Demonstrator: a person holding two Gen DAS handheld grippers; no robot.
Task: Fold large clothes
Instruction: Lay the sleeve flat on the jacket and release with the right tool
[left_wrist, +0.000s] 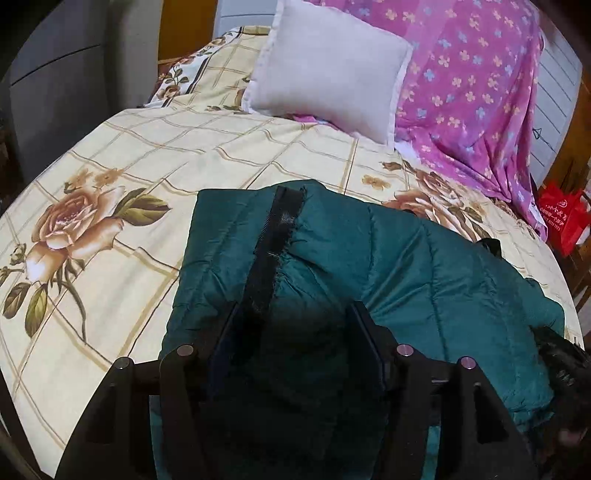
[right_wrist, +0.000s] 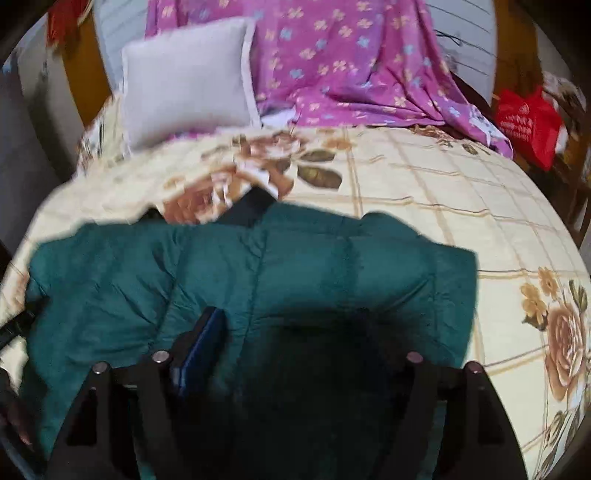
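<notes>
We work over a bed (left_wrist: 155, 147) spread with a cream checked sheet printed with brown roses; at its head a pale pillow (left_wrist: 328, 70) leans against a pink flowered cover (left_wrist: 476, 85), and a red bag (left_wrist: 563, 221) hangs off to the side. The teal quilted jacket (left_wrist: 369, 258) lies on the near part of the bed, directly beneath and ahead of both tools; its long axis runs across us, from one hand to the other, so that each view sees its own end of the bundle.

In the left view our left tongs (left_wrist: 295, 328) stand with the fingers wide apart, teal padding and the dark zipper strip (left_wrist: 273, 251) filling the gap between them; whether they press into the cloth or only hover over it we cannot tell. In the right view our right tongs (right_wrist: 295, 332) are blurred and in shadow; one blue finger (right_wrist: 207, 339) shows on the left, the other is lost in the dark, so we cannot tell whether they are parted or closed.

We judge that the next fold turns on this crosswise lie: each hand is nearer its own end, the left one nearer the zipper edge.

As for writing, the red bag carries white print, too small and soft to read; we see no brand on the jacket.
</notes>
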